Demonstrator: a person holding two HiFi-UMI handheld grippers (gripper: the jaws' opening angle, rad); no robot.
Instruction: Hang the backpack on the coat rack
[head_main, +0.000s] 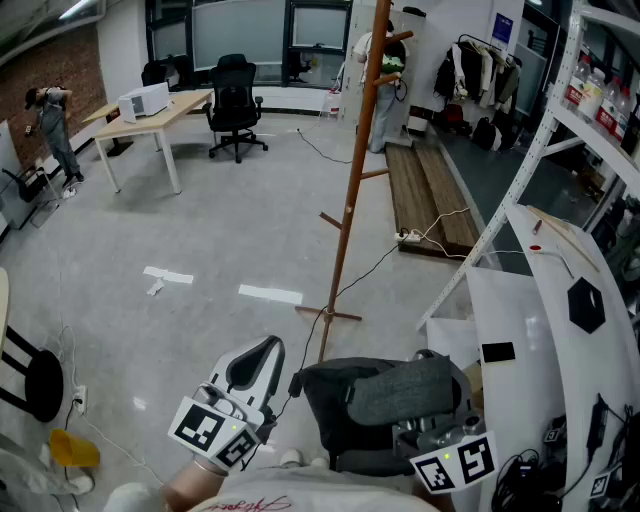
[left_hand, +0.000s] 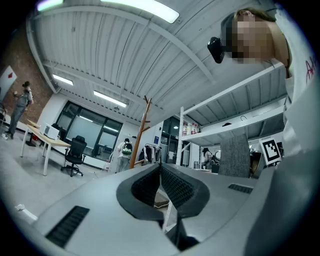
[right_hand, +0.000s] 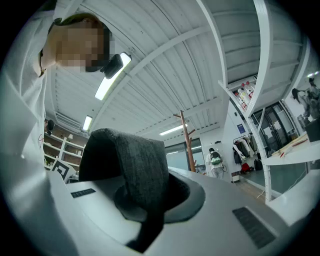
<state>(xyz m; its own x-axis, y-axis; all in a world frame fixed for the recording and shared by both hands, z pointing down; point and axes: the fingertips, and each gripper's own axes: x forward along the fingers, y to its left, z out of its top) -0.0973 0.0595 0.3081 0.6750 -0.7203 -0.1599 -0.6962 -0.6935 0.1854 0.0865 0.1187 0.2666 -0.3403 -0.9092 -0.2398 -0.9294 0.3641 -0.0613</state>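
Observation:
The wooden coat rack (head_main: 352, 190) stands on the grey floor ahead of me, with bare pegs up its pole; it also shows far off as the coat rack (left_hand: 142, 131) and the coat rack (right_hand: 188, 142). The dark backpack (head_main: 340, 420) hangs low in front of me. Its grey woven strap (head_main: 410, 388) runs over my right gripper (head_main: 425, 425). In the right gripper view the strap (right_hand: 142, 165) is clamped in the right gripper (right_hand: 150, 197), which is shut on it. My left gripper (head_main: 268, 346) is left of the backpack, apart from it. The left gripper (left_hand: 160, 167) has its pads together with nothing between them.
White shelving (head_main: 560, 120) and a white table (head_main: 540, 320) stand close on the right. Wooden boards (head_main: 425, 195) and a power strip with cable (head_main: 410, 236) lie beyond the rack's base. A desk (head_main: 150, 115), an office chair (head_main: 235, 105) and a person (head_main: 385, 75) are at the back.

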